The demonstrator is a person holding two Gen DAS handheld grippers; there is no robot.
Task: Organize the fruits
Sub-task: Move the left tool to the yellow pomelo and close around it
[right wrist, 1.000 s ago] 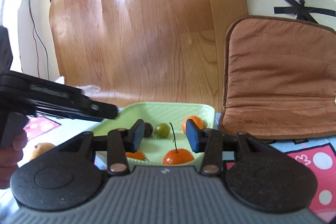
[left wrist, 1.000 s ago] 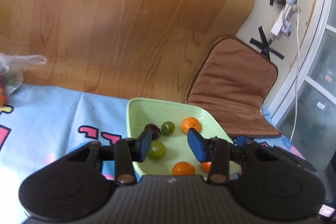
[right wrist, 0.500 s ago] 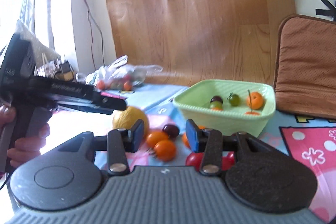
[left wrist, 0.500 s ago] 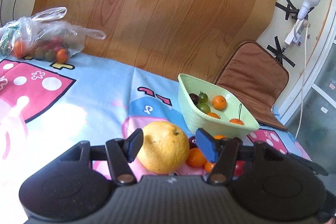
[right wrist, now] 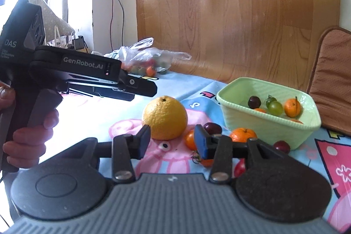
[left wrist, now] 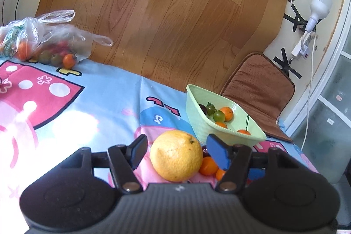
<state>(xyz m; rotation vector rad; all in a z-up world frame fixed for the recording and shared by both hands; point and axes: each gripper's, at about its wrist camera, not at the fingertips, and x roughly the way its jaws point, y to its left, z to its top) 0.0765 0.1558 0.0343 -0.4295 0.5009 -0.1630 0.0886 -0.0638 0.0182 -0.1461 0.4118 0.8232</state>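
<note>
A large yellow-orange citrus [left wrist: 176, 155] [right wrist: 164, 117] lies on the cartoon-print cloth. My left gripper [left wrist: 176, 138] [right wrist: 151, 89] hovers just above it. Its jaws are opening, and the pads stand clear of the peel on both sides. My right gripper [right wrist: 172, 135] is low in front of the citrus, open with nothing between its fingers. A pale green basket [left wrist: 219, 131] [right wrist: 263, 122] to the right holds small mandarins, green fruits and a dark plum. Loose mandarins [right wrist: 242, 134] and dark plums [right wrist: 211, 127] lie beside the basket.
A clear plastic bag of small fruit [left wrist: 43, 43] [right wrist: 144, 58] lies at the cloth's far left. A brown cushion [left wrist: 258, 91] leans behind the basket. A wood-pattern board stands against the wall. A person's hand [right wrist: 28, 131] grips the left tool.
Both views have drawn back from over the basket to the cloth in front of it. The citrus and loose fruits have come into view. The left jaws have spread wider.
</note>
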